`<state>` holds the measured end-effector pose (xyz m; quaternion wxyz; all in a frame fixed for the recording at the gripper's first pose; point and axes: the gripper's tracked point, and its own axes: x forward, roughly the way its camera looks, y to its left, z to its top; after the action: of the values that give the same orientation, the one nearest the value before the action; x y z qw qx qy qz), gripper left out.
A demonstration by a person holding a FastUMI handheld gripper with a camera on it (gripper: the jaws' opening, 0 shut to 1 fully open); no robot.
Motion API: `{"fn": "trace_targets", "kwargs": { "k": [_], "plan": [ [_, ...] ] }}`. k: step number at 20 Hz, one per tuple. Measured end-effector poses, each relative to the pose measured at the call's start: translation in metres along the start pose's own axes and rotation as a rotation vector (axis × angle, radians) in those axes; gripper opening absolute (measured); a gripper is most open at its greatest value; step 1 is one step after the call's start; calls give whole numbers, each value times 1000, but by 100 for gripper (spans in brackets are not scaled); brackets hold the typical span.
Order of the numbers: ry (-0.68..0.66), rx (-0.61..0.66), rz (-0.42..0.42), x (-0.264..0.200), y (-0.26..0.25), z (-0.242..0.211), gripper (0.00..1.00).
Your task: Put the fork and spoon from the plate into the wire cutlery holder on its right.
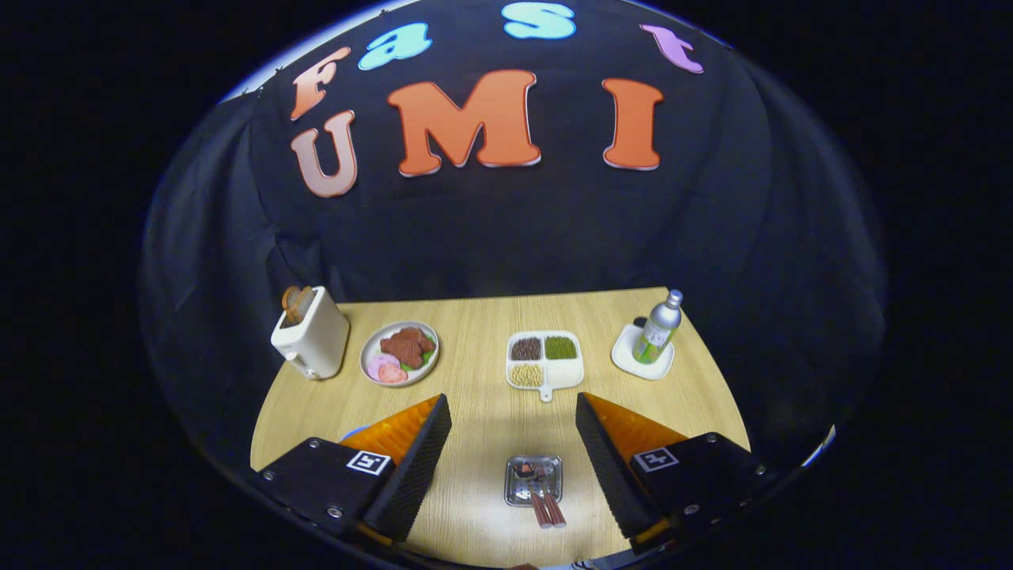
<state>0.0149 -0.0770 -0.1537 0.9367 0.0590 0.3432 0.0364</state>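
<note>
My jaws (513,427) gape wide, empty; fork and spoon (543,497) lie on plate (533,480) at 6 o'clock, transfer pending.

Between the wide-spread fingers sits a small square metal plate (533,480), shiny, flat on the wooden table. On it lie the spoon (525,473) and fork (544,475), side by side, heads on the plate, reddish-brown handles (547,509) sticking out over its near rim.
</note>
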Motion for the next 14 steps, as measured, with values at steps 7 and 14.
{"fn": "trace_targets", "kwargs": {
  "k": [7,14],
  "plan": [
    [-362,-73,-6,-27,19,74,95],
    [-590,-90,-36,-66,30,121,96]
  ]
}}
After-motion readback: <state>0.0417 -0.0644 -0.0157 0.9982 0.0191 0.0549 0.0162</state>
